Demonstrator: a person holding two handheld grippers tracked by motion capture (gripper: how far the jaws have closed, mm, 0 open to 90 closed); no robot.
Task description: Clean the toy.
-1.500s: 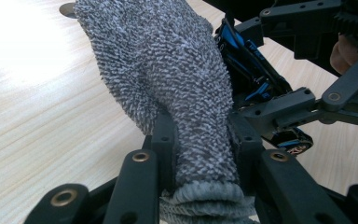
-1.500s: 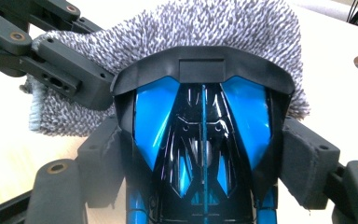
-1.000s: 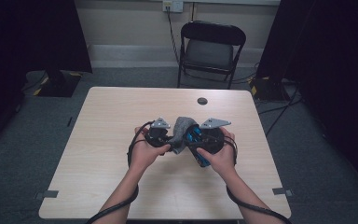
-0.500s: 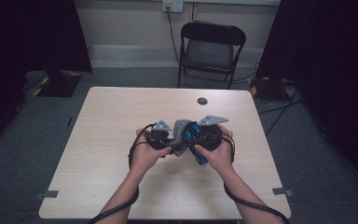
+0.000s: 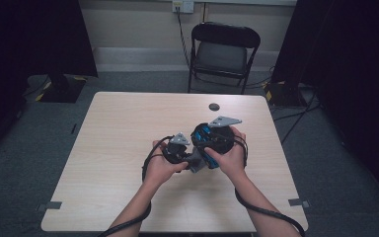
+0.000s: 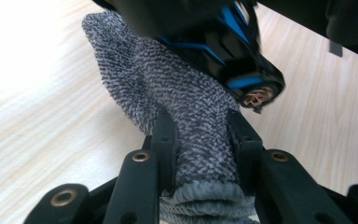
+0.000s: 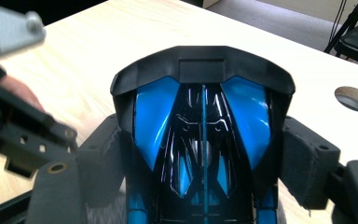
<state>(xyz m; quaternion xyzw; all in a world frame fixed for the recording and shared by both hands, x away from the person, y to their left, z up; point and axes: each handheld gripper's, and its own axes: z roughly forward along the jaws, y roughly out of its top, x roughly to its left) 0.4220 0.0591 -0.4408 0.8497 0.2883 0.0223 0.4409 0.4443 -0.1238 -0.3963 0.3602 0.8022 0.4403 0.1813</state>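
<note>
Grey knit cloth (image 6: 186, 116) sits pinched btwn your left gripper's (image 6: 200, 135) jaws, pads pressing both sides, nearly closed on it. Cloth runs up against the black-and-blue toy car (image 7: 203, 140). Your right gripper (image 7: 205, 168) has jaws spread wide, clamped on the car's flanks. Both held just above the wood table (image 5: 118, 128), near its middle, grippers close together. Small round hole (image 5: 214, 106) in tabletop lies further back.

No text, label, brand, number or sign can be read on anything in these pictures.
</note>
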